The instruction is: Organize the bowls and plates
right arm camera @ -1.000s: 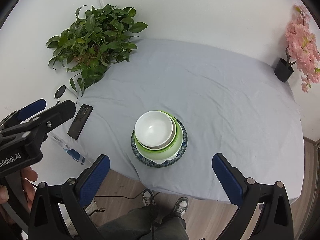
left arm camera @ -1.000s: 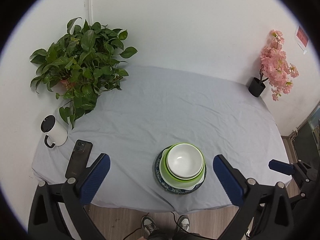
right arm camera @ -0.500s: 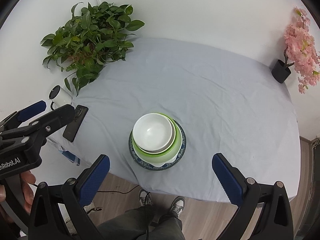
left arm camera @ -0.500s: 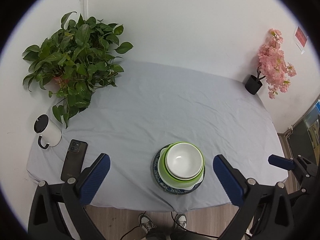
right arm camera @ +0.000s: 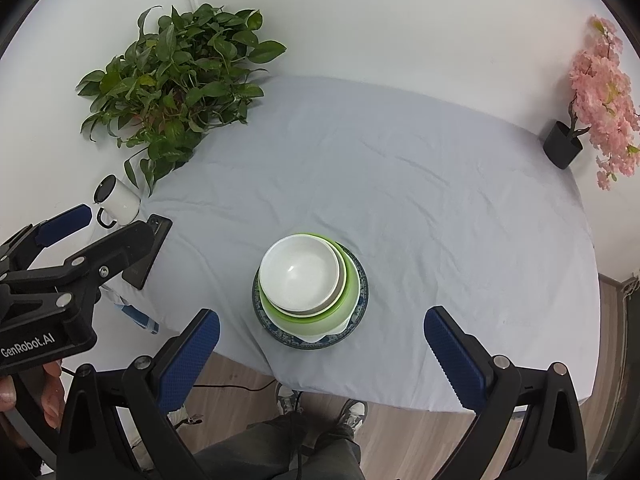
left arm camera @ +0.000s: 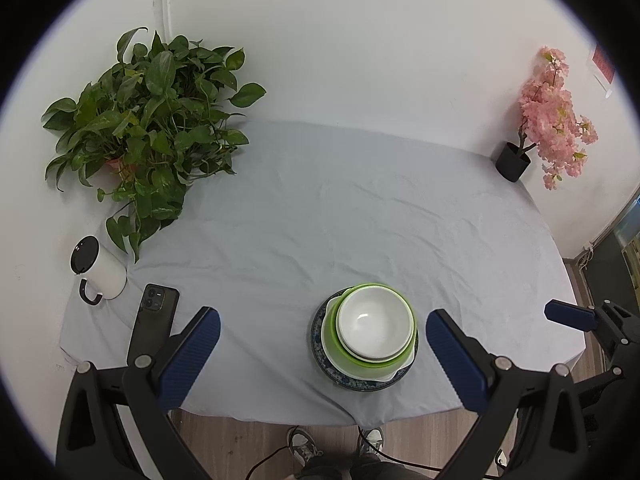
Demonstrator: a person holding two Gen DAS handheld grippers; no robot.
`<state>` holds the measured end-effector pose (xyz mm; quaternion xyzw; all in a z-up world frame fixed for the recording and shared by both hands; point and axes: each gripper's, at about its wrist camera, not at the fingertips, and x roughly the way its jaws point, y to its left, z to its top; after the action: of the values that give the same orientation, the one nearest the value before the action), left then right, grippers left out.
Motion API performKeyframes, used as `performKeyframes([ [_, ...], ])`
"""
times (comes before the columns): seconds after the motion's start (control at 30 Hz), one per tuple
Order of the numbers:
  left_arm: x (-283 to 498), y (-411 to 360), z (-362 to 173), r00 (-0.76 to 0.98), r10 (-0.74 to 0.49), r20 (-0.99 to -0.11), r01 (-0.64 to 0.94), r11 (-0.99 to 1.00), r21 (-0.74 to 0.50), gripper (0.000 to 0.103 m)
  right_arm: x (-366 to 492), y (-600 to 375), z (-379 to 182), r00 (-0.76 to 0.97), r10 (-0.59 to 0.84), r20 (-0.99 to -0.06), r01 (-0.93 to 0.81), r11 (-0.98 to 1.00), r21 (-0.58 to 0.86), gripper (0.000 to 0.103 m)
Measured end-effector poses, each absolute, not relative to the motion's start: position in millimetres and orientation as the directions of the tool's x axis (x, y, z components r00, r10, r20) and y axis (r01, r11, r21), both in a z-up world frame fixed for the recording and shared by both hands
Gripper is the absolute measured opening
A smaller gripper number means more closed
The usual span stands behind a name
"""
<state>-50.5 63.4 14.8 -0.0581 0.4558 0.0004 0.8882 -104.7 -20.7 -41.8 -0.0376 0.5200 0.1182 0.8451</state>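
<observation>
A stack of dishes sits near the table's front edge. A white bowl (left arm camera: 374,328) (right arm camera: 300,272) nests in a green bowl (left arm camera: 340,356) (right arm camera: 316,320), which rests on a blue-patterned plate (left arm camera: 320,354) (right arm camera: 360,280). A white dish edge shows between the green bowl and the plate. My left gripper (left arm camera: 322,324) hovers high above the stack, open and holding nothing. My right gripper (right arm camera: 322,320) also hangs above the stack, open and holding nothing. In the right wrist view the left gripper (right arm camera: 116,220) shows at the far left; in the left wrist view the right gripper (left arm camera: 576,318) shows at the far right.
The table (left arm camera: 360,220) wears a grey cloth. A leafy green plant (left arm camera: 148,128) stands back left, a pink flower in a black pot (left arm camera: 514,162) back right. A white mug (left arm camera: 100,272) and a black phone (left arm camera: 154,328) lie front left. A person's shoes (right arm camera: 352,412) show below the front edge.
Both grippers have drifted only slightly above the table's front edge. The stack has stayed put and both grippers remain open.
</observation>
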Motion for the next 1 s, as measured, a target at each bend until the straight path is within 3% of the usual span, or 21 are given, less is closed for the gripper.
performKeyframes([
  [0.73,-57,57,16,0.615,0.026,-0.788,-0.085,0.996,-0.034,0.102,-115,-15,-43,0.454,0.194,-0.87,-0.299,0.952,0.056,0.103],
  [0.87,-57,55,16,0.619,0.055,-0.784,-0.086,0.996,0.003,0.102,-117,-7,-44,0.497,0.08,-0.864,-0.262,0.963,-0.061,0.103],
  [1.0,-56,58,15,0.625,0.05,-0.779,-0.073,0.997,0.005,0.102,-116,-8,-50,0.454,0.135,-0.881,-0.256,0.966,0.016,0.103],
])
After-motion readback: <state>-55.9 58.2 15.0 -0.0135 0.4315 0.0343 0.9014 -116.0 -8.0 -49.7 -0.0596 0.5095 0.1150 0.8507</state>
